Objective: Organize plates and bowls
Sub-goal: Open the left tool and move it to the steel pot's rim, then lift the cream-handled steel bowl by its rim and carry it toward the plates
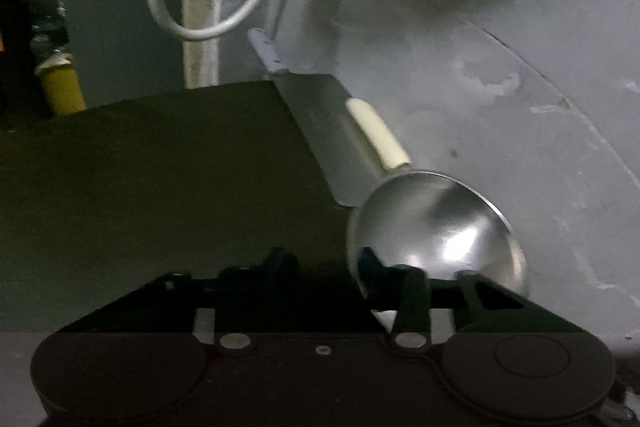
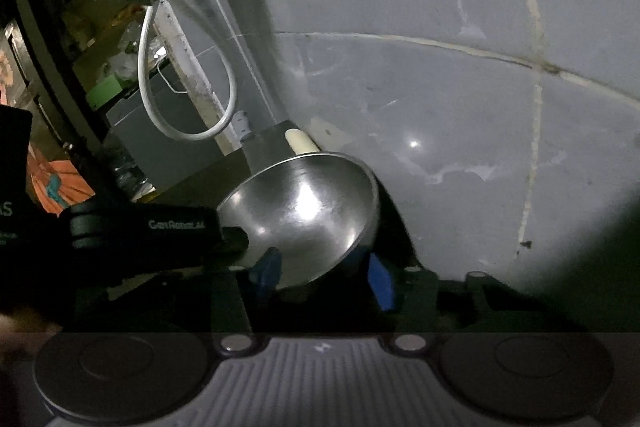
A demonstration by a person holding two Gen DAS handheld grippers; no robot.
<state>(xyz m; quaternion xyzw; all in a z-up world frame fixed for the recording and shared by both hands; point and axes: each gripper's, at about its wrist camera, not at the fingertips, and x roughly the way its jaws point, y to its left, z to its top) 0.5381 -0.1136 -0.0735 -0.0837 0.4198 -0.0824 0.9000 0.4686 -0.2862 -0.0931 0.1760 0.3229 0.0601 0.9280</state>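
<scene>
A shiny steel bowl stands tilted at the right end of a dark counter, close to the grey wall, its hollow turned towards me. In the left wrist view my left gripper straddles the bowl's left rim: the right fingertip is inside the bowl and the left one stays well clear of it. In the right wrist view the bowl has its near rim between the blue pads of my right gripper, one inside and one outside, with a gap showing. The left gripper reaches the rim from the left. What the bowl rests on is hidden.
A flat metal blade with a cream handle lies behind the bowl along the wall. A white cable loop hangs by a pipe above the counter's back. A yellow cup stands far left. Grey tiled wall fills the right.
</scene>
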